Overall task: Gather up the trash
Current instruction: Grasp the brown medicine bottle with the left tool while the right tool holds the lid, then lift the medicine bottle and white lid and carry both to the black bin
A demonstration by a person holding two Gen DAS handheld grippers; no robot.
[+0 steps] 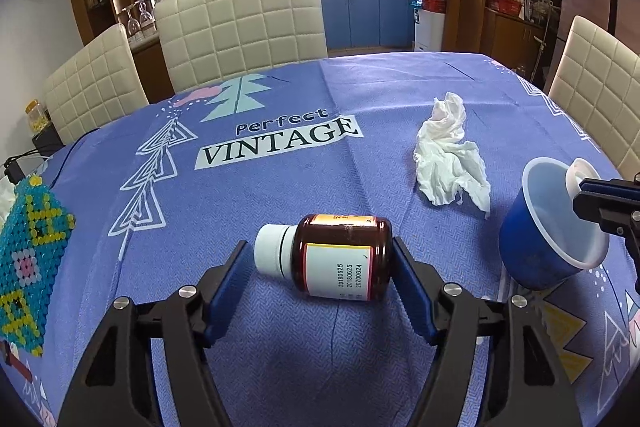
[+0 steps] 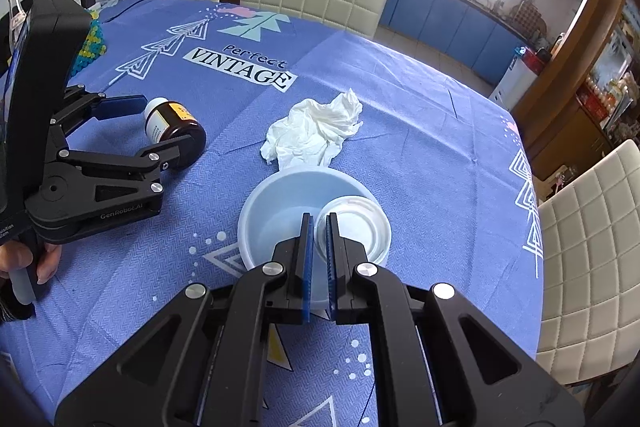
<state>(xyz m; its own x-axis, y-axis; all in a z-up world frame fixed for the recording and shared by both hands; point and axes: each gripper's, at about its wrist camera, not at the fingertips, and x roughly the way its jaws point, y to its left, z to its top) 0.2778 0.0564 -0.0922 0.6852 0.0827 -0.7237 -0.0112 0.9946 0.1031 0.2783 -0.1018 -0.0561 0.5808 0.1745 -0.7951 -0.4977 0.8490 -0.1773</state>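
- On the tabletop [image 1: 280,367], near its front edge, the brown pill bottle [image 1: 340,259] lies on its side, white cap to the left in the left wrist view, between the blue pads of the left gripper [image 1: 320,267].
- The left fingers [image 1: 412,291] stand partly open around the bottle: the right pad sits at or against the bottle's base, the left pad is clear of the cap. No grip yet, as far as I can judge.
- To take it well, close along the bottle's length so cap and base are squeezed squarely; a round bottle lying flat may roll or pivot away if one pad pushes first.
- Keep the pads low, just off the cloth, so the blue tablecloth [image 1: 280,187] is not pinched.
- The right gripper [image 2: 318,227] is clamped on the near rim of the blue paper cup [image 1: 552,243], which is tilted toward the bottle, a small white lid or cup inside it.
- The cup looks like the bin for the trash; hold it steady and tilted.
- The crumpled tissue [image 1: 448,151] lies further back, apart from both, not yet collected.
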